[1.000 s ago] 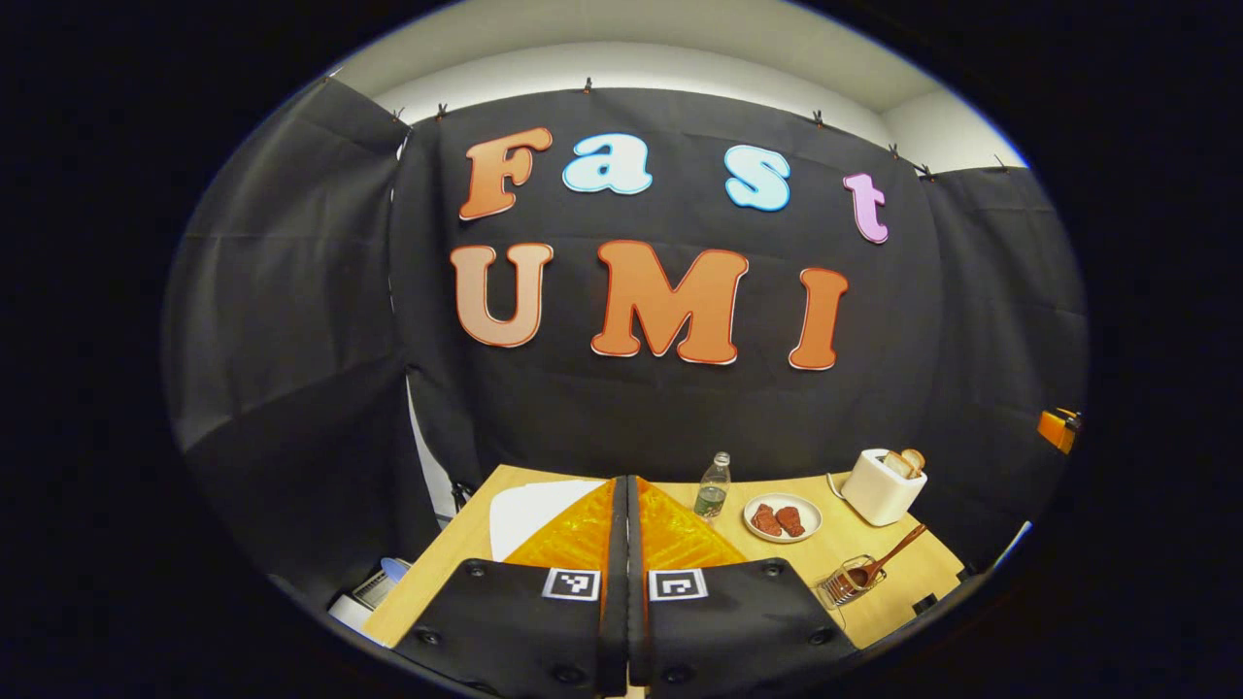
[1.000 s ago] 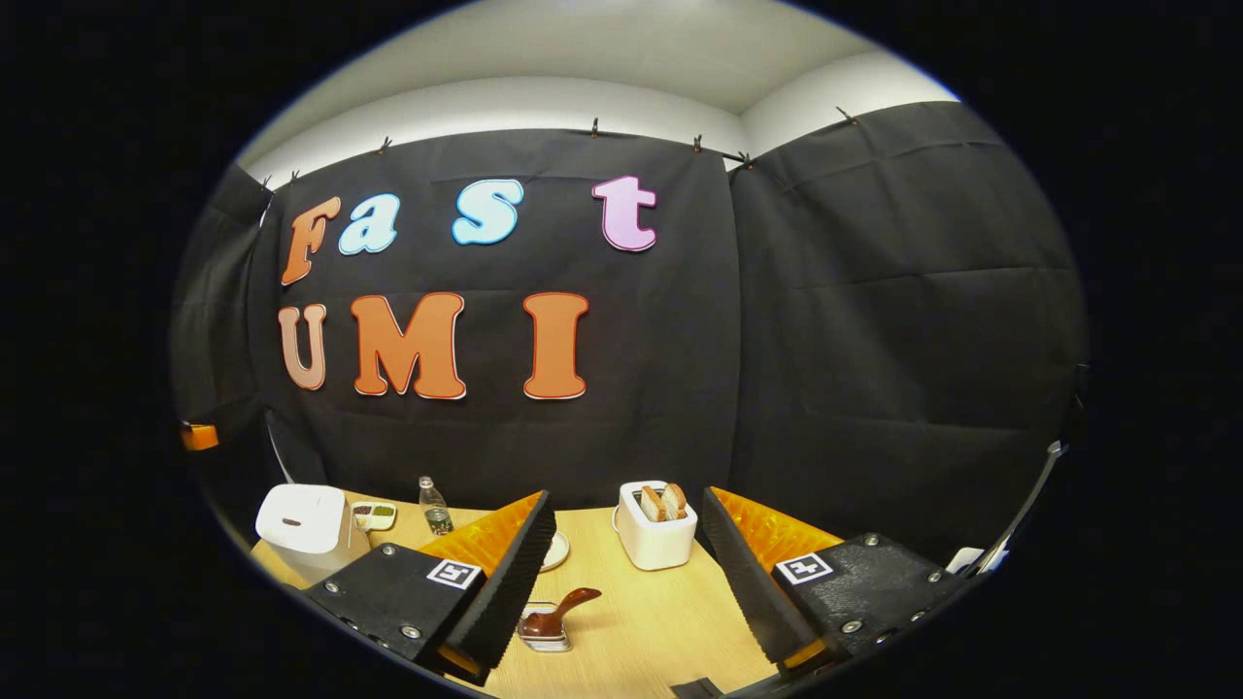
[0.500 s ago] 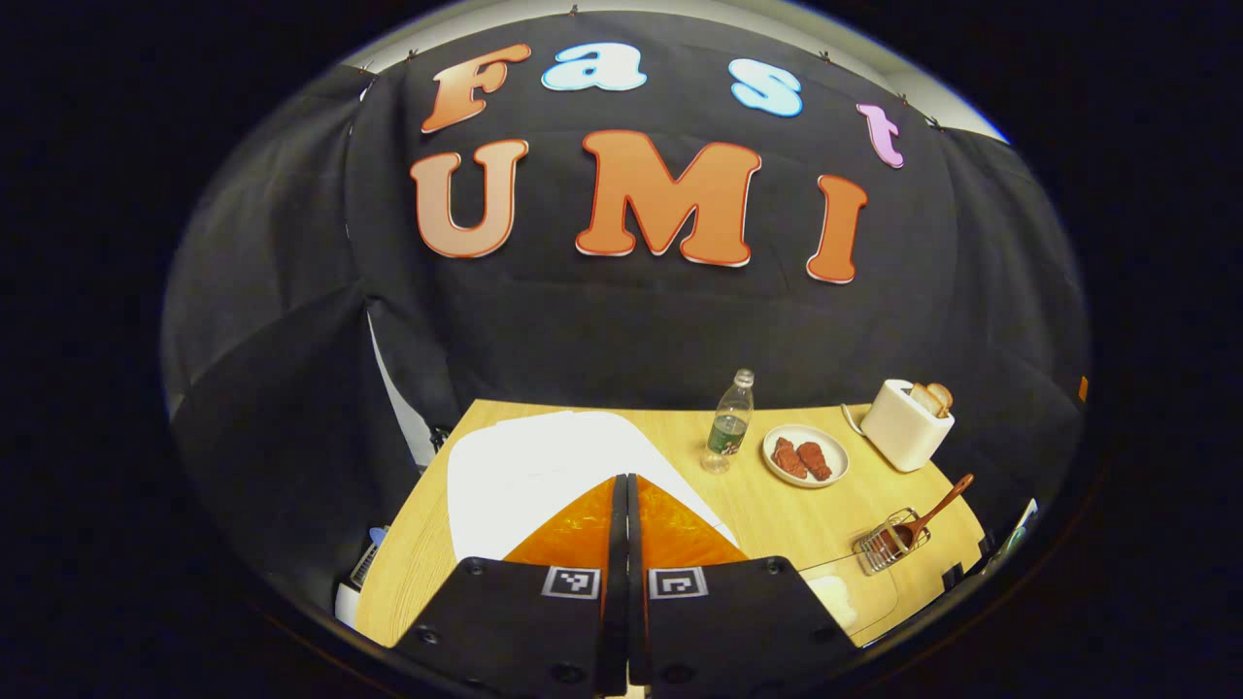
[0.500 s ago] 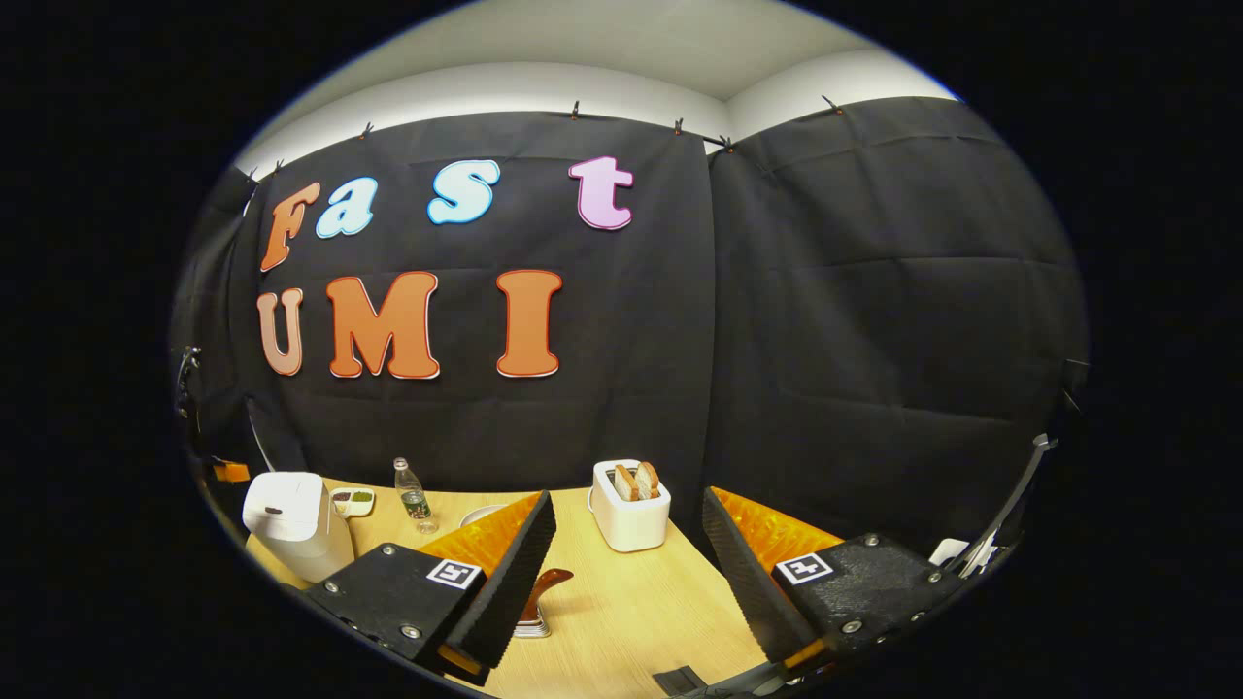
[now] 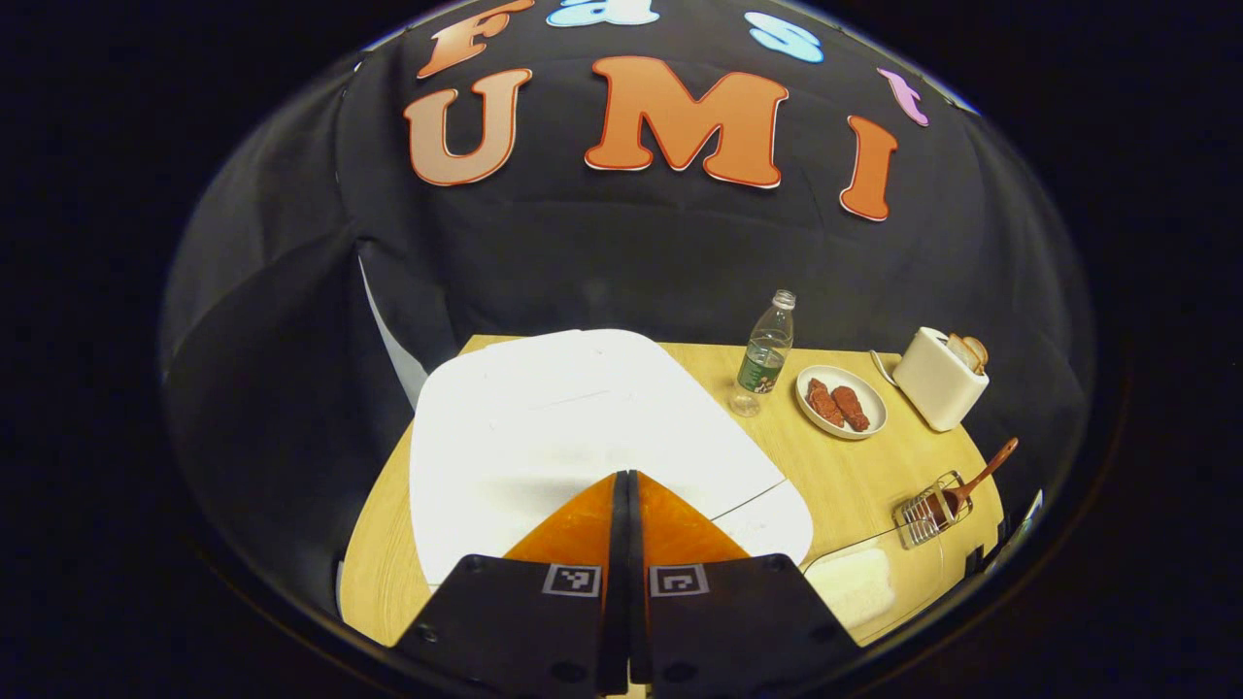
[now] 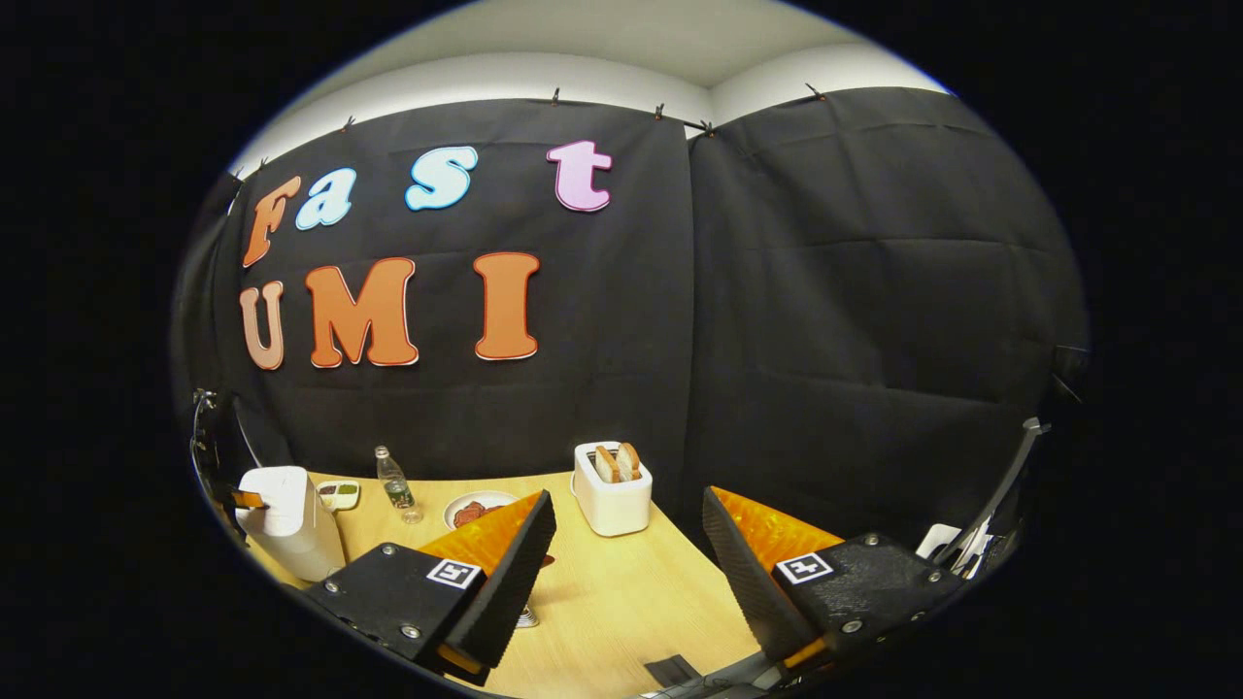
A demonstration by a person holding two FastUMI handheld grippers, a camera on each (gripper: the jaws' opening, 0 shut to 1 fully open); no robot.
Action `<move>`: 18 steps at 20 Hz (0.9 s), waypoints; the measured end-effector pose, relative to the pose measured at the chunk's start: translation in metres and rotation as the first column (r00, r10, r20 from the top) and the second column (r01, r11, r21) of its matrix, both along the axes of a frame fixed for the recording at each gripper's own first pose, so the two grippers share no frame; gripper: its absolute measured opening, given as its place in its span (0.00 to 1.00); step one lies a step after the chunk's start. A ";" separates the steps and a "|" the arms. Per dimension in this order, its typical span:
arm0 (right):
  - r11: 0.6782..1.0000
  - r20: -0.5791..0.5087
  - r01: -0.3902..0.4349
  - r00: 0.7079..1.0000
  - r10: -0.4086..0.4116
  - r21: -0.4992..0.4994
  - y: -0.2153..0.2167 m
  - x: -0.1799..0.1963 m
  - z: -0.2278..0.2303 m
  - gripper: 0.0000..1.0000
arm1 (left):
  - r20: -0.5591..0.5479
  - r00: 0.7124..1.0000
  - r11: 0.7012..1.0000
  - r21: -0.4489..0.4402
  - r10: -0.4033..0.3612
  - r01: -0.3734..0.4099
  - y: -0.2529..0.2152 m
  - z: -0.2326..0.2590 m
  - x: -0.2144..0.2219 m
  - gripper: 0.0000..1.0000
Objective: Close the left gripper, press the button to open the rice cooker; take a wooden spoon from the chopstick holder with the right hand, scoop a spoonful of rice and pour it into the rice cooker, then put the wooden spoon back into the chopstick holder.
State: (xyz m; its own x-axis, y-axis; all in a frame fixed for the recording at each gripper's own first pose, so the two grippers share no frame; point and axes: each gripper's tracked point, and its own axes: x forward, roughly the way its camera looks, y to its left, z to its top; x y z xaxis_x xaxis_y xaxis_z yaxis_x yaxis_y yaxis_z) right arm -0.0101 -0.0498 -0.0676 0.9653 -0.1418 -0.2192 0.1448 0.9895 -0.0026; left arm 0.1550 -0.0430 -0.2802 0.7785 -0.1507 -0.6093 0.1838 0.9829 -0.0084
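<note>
Above the rice cooker [image 5: 583, 437], left gripper [image 5: 626, 485] pressed together; right gripper [image 6: 626, 544] spread, toaster [image 6: 610, 490] ahead.

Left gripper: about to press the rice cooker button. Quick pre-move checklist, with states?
1. Left gripper shut, fingers together: ok.
2. Left gripper over the white rice cooker, on its lid: ok.
3. Tip lined up with the button: cannot tell, the button is not seen under the fingers.
4. Lid closed at this moment: ok, it looks flat and shut in the right gripper view.
5. Right gripper open and empty: ok.
6. Brown wooden spoon in the wire chopstick holder: ok.
</note>
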 end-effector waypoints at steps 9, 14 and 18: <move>0.999 0.001 -0.029 1.000 0.029 -0.017 0.013 0.000 -0.001 0.95 | -0.025 0.999 0.999 -0.030 0.022 -0.023 0.003 -0.005 0.000 0.05; 0.999 0.003 -0.045 0.999 0.045 0.004 0.018 -0.003 -0.003 0.95 | -0.069 0.997 0.999 -0.033 0.030 -0.032 0.004 -0.010 -0.005 0.05; 0.998 0.010 -0.061 0.998 0.061 0.005 0.019 -0.005 -0.003 0.95 | -0.031 0.998 0.997 -0.050 0.050 -0.052 0.003 0.008 0.000 0.05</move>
